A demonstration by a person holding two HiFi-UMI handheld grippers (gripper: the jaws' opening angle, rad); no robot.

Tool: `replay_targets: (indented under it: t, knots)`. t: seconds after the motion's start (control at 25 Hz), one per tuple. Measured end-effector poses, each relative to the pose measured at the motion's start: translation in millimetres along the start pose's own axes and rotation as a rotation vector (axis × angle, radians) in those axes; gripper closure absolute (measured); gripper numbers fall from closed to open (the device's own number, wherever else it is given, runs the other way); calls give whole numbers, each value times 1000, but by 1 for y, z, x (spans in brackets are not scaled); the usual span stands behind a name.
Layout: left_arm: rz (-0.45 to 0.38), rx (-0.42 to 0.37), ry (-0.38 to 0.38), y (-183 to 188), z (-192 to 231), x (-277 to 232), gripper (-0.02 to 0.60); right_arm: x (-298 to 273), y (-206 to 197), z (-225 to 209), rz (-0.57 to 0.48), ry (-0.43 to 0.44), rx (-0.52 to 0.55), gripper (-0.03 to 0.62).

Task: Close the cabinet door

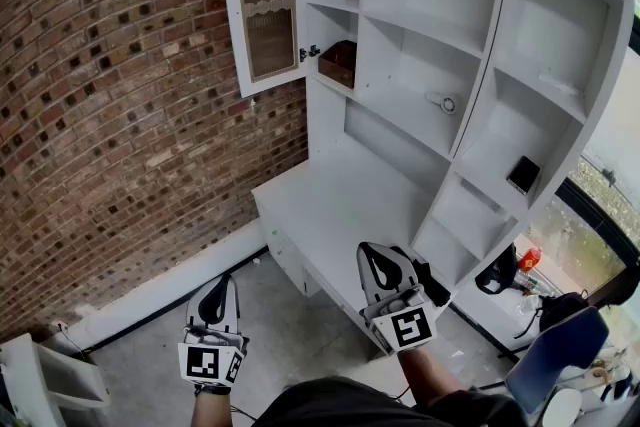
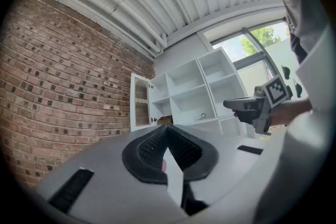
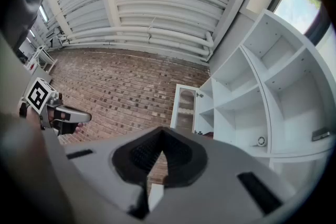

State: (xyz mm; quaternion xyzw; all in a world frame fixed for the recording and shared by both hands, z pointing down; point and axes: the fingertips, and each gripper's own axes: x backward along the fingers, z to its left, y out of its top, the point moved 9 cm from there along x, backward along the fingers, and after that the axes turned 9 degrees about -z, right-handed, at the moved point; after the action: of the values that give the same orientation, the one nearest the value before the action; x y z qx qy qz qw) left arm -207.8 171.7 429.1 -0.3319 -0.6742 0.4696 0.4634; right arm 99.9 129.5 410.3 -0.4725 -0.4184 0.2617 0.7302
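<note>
Left gripper and right gripper recorded with fingers pressed together, nothing held between, cabinet door observed swung open, well ahead of the fingers.

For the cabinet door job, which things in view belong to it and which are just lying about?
Job: cabinet door, swung open; white cabinet; left gripper and right gripper, both shut and empty.
Lying about: brown box, round white object, small dark object, all on the shelves.
</note>
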Motion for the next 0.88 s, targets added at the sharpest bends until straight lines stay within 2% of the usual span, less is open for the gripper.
replay_targets:
  t: [0.56,0.6,0.64,0.68,0.76,0.88]
  knots:
    - [-21,10,-2,-1,-4,3,578,6,-2,1,-11,6,-40,596]
    - [-29,19,-7,0,-4,4,560,6,-2,1,-9,6,-42,595]
    - [-39,28,-13,0,-3,4,448,6,-2,1,-9,7,-42,596]
    - [-48,35,-18,2,-3,3,368,5,-2,1,-10,8,-41,596]
    - [-66,36,-17,4,-1,3,266,5,-2,1,-12,12,-40,595]
    - [-89,31,-5,9,4,4,244,4,-2,2,-17,14,-41,595]
